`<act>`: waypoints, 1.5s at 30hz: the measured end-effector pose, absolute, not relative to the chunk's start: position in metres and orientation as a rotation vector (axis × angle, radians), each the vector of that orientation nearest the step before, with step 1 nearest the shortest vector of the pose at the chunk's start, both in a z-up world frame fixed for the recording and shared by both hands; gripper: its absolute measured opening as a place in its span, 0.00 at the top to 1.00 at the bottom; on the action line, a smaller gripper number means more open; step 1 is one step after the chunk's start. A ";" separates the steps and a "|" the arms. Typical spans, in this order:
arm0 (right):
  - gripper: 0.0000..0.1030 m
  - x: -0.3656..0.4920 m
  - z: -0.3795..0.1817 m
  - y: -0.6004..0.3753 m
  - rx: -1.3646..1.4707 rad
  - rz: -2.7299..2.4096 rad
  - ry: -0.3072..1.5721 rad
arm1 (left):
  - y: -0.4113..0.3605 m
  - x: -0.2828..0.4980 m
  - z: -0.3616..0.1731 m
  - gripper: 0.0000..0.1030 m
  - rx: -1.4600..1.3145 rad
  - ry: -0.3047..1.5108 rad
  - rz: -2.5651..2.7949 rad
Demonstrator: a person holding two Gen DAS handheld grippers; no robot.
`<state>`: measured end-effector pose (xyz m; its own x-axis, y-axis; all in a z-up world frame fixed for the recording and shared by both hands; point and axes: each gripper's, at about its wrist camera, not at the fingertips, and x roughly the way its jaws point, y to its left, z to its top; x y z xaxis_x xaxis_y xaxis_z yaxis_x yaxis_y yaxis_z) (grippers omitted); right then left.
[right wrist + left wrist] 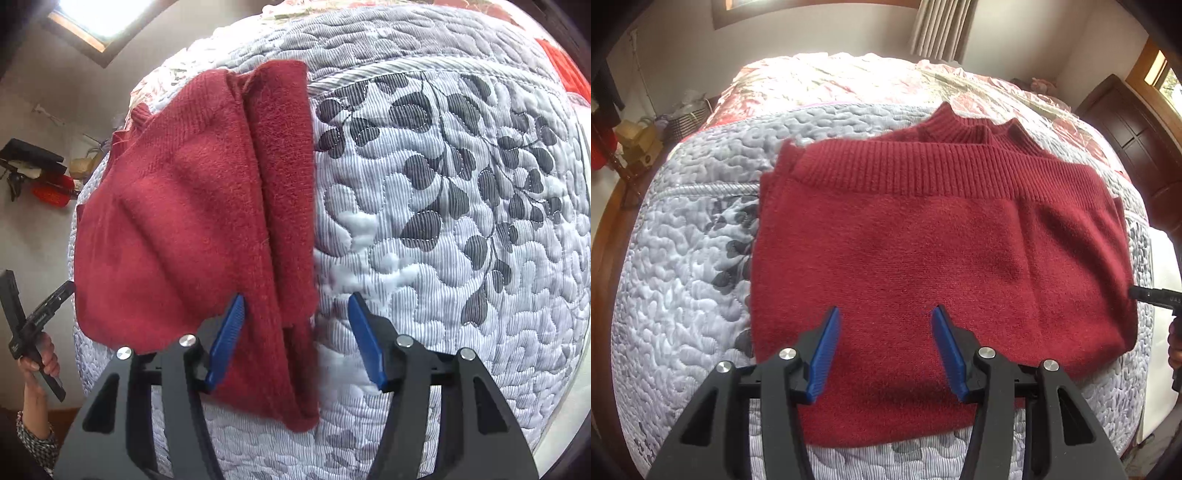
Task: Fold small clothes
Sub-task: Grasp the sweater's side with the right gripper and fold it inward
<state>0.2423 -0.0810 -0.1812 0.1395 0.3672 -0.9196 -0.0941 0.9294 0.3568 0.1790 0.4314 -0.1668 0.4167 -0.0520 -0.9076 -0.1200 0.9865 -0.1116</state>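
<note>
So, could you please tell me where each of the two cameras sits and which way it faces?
Left wrist: on the left gripper, jaws open, looking across the folded red sweater toward the bed's far end; the other gripper's tip shows at right.
Right wrist: on the right gripper, jaws open, over the sweater's edge and grey quilt; a hand holding the other gripper shows at left.
Shared: sweater, quilt.
</note>
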 end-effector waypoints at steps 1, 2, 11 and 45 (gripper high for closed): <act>0.43 0.246 -0.186 -0.082 0.258 0.343 1.403 | 0.430 0.182 -0.173 0.50 -0.164 1.152 0.048; 0.45 0.248 -0.190 -0.081 0.286 0.351 1.411 | 0.430 0.184 -0.179 0.50 -0.170 1.163 0.046; 0.82 0.249 -0.162 -0.099 0.488 0.483 1.339 | 0.443 0.178 -0.194 0.50 -0.262 1.191 -0.014; 0.80 0.242 -0.101 0.063 0.159 0.451 1.371 | 0.474 0.160 -0.156 0.35 -0.314 1.121 0.046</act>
<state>0.2421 0.0626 -0.1012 0.1285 0.3998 -0.9076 -0.2173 0.9043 0.3675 0.1603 0.4742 -0.1559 0.4388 -0.1206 -0.8904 -0.1935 0.9550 -0.2248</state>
